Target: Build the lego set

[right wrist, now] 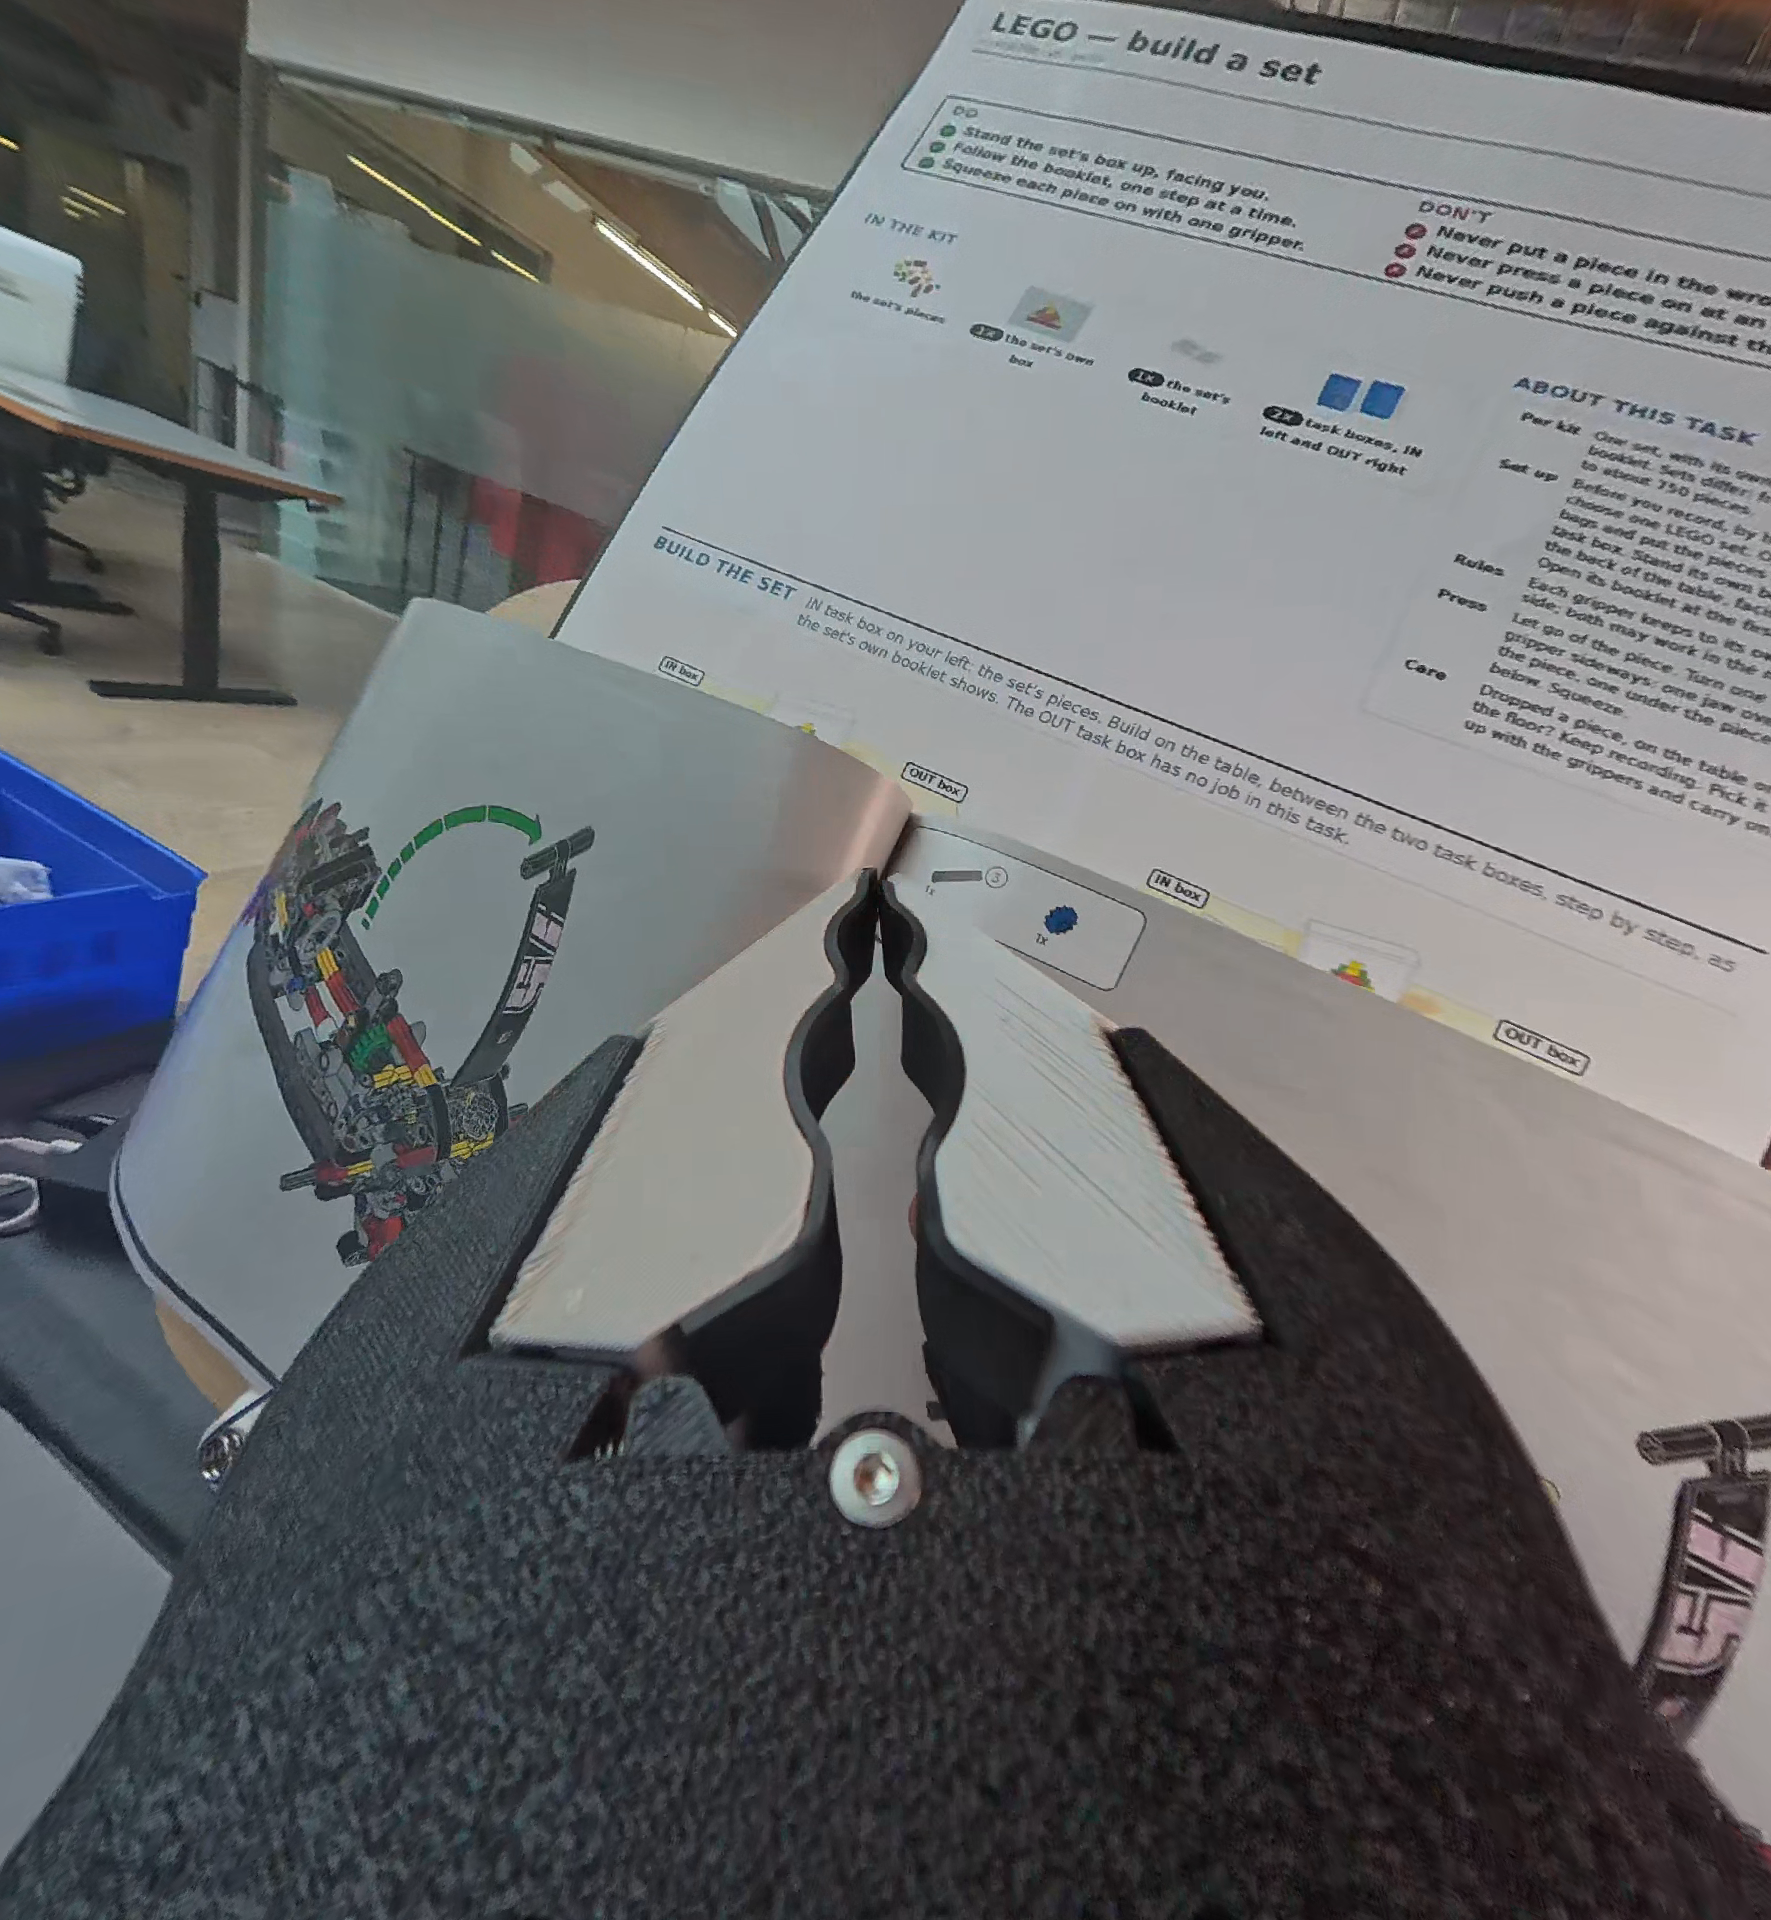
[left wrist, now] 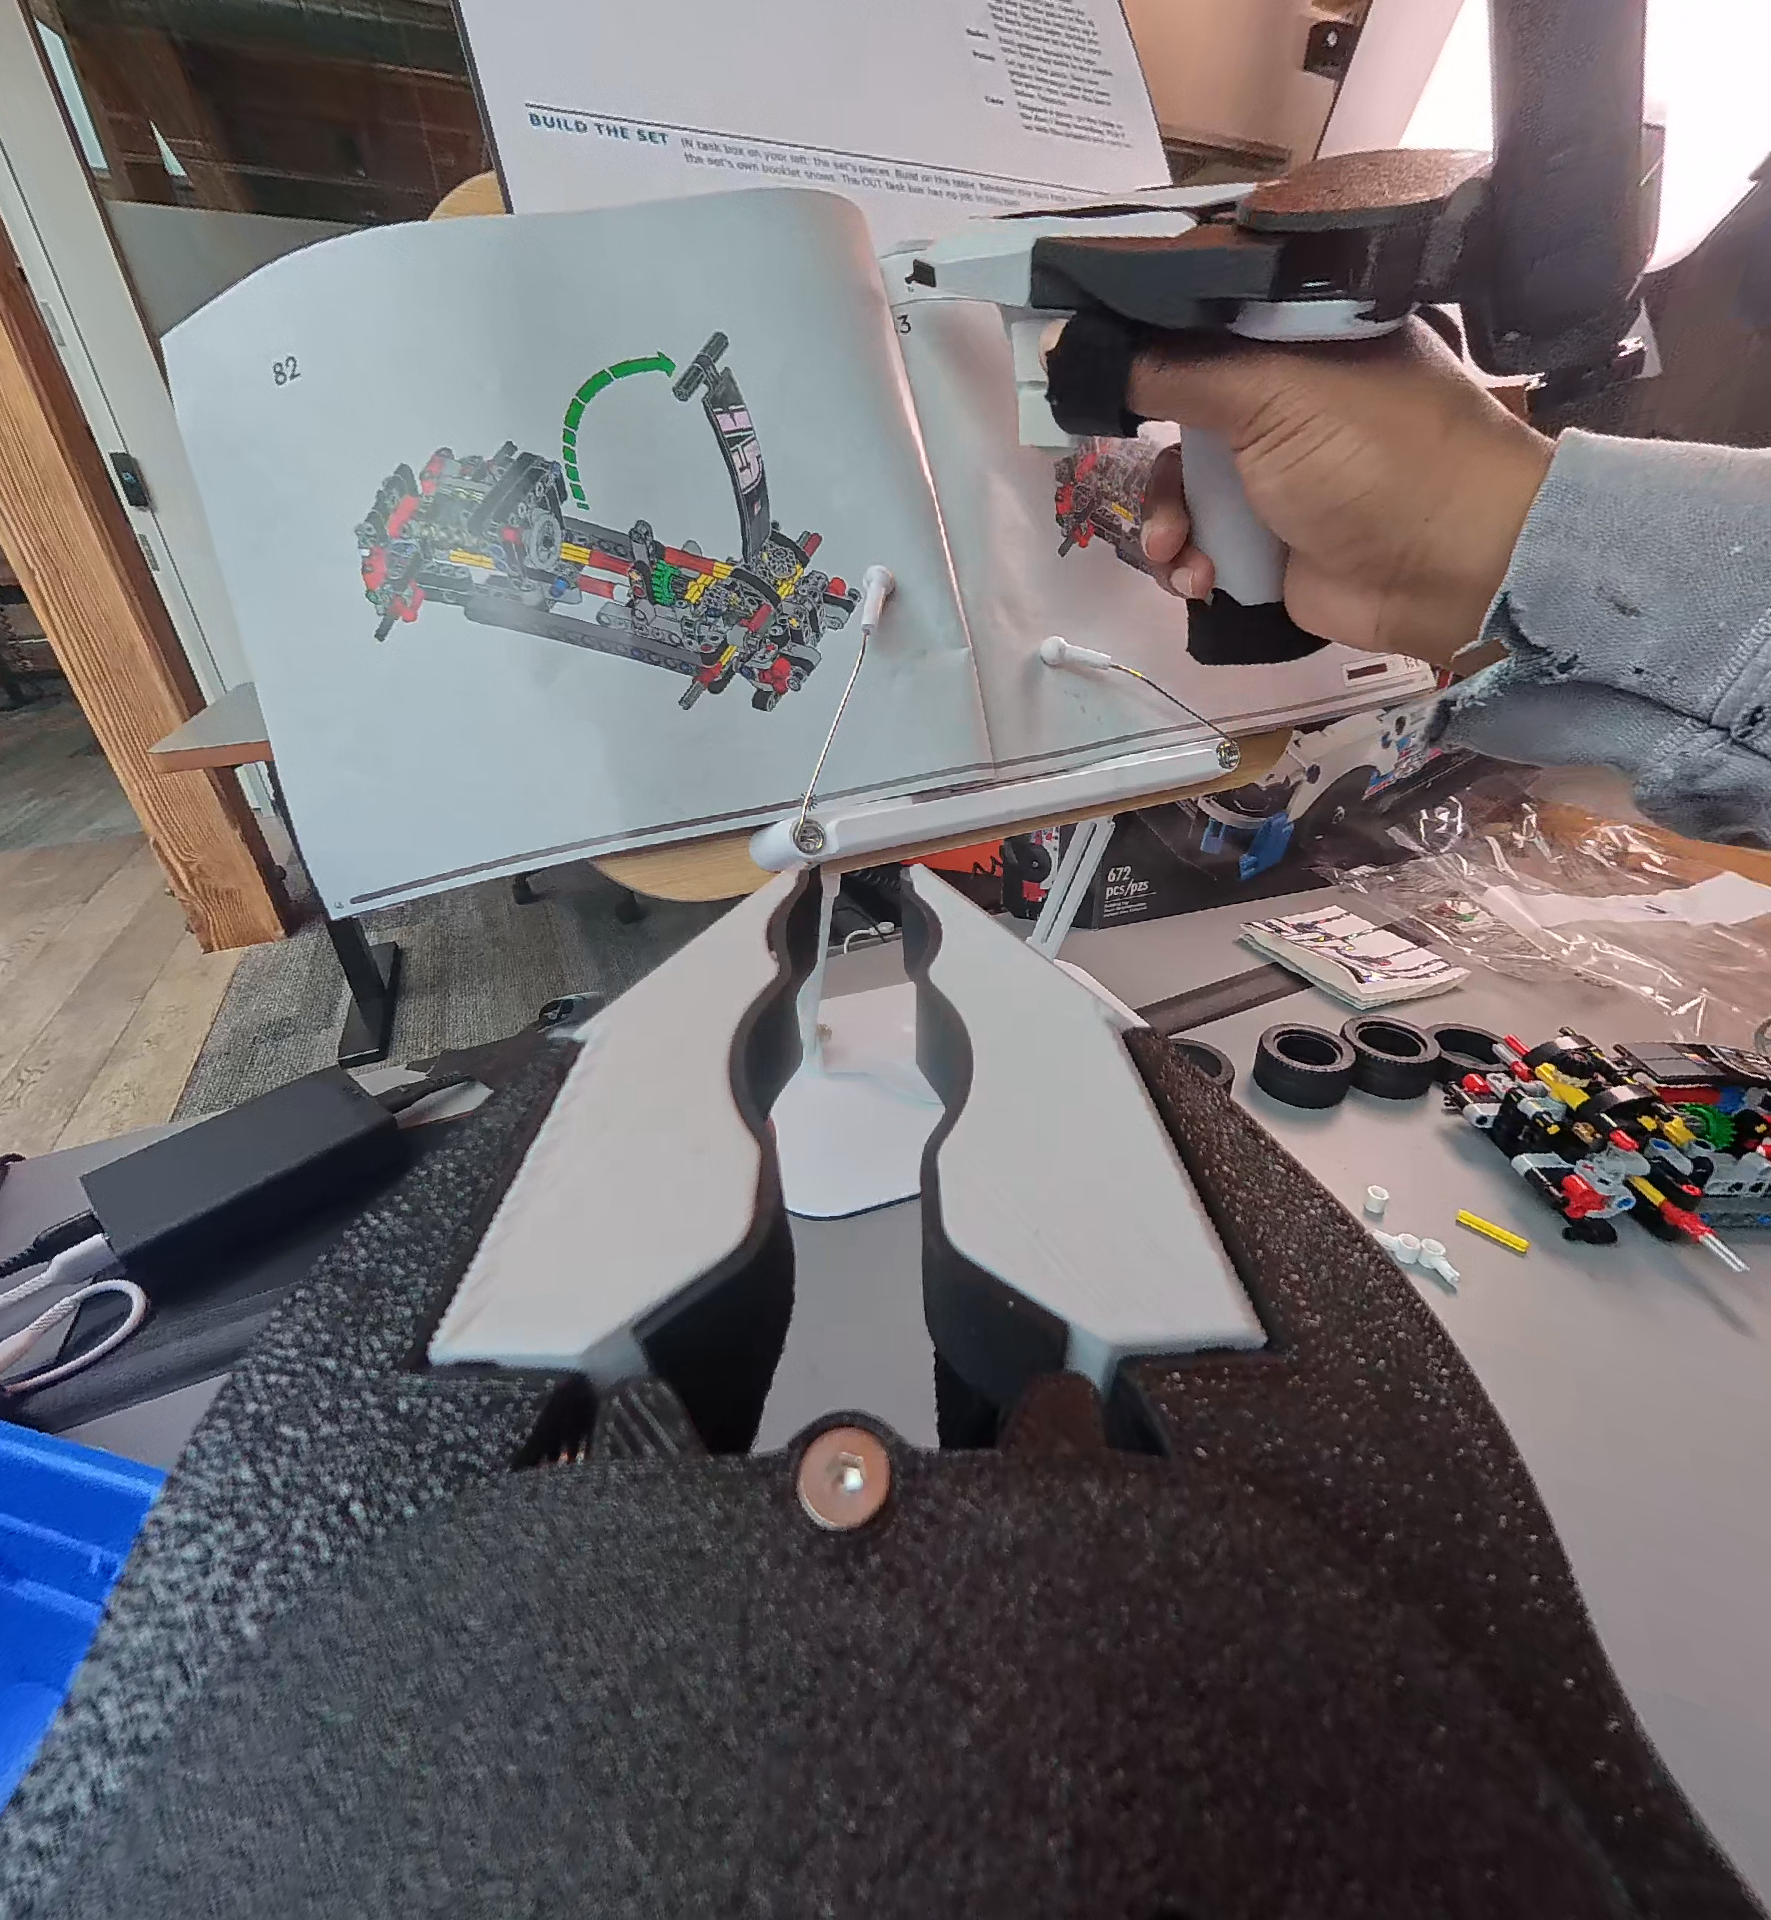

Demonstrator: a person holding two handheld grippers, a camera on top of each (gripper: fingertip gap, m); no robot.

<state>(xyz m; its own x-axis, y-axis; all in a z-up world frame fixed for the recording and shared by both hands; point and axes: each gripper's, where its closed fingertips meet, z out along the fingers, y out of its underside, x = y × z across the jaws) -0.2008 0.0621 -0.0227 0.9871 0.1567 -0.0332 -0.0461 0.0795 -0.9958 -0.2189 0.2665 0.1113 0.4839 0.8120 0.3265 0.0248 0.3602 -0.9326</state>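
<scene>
Left gripper (left wrist: 857, 883): smooth matt pale plastic fingers (left wrist: 642, 1143) with black rubbery liners; body rough, grainy black; shiny metal screw (left wrist: 843, 1475). Booklet (left wrist: 569, 540): glossy paper, curling, held by thin metal wire clips (left wrist: 839, 717) on a white plastic stand (left wrist: 995, 800). Tyres (left wrist: 1307, 1065): matt black rubber. Bags (left wrist: 1587, 914): crinkled clear plastic. Bin (left wrist: 8, 1621): glossy blue plastic. Sleeve (left wrist: 1681, 644): faded grey cloth. Table (left wrist: 1639, 1455): smooth matt grey.

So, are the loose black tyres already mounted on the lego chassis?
No, the black tyres lie loose on the table beside the lego chassis.
</scene>
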